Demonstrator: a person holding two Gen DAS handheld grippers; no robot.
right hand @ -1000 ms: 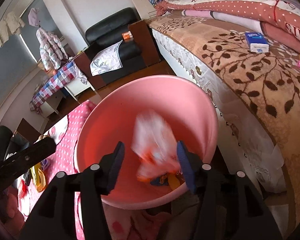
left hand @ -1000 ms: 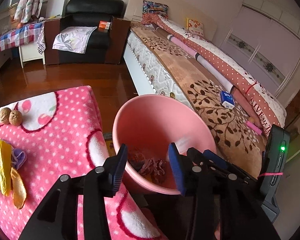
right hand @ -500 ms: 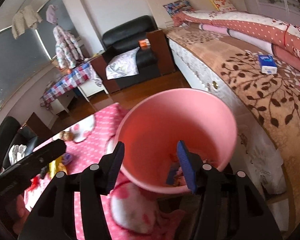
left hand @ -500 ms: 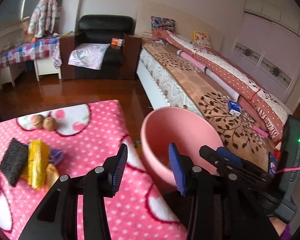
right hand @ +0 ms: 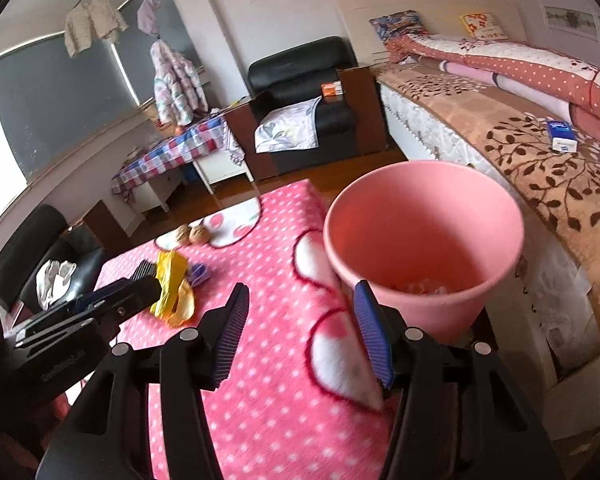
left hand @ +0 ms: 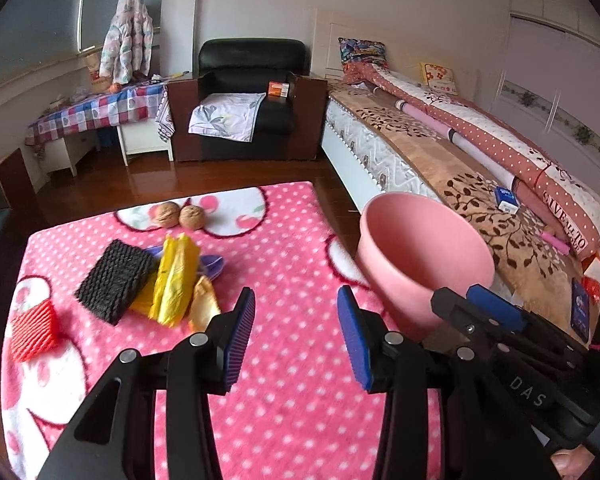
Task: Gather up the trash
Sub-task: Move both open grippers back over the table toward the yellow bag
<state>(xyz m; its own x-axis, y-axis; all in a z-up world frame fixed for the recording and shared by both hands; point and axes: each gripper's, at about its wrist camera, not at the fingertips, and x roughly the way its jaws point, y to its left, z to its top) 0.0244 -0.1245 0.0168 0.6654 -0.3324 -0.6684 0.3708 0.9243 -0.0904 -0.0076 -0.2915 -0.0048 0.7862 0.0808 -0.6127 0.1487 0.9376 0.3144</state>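
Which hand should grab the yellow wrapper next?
Probably the left. The left tool is open and empty, with the yellow wrapper close ahead on the pink cloth. The right tool, also open, sits nearer the pink bin.

Smooth plastic bin (right hand: 422,248), fleecy tablecloth (left hand: 284,280)

Bin (left hand: 420,264) right of table (left hand: 292,360), wrappers (left hand: 176,280) left, walnuts (left hand: 180,216) behind

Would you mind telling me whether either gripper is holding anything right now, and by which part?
Nothing is held. The left gripper and the right gripper are both open, with only the pink blanket showing between their fingers.
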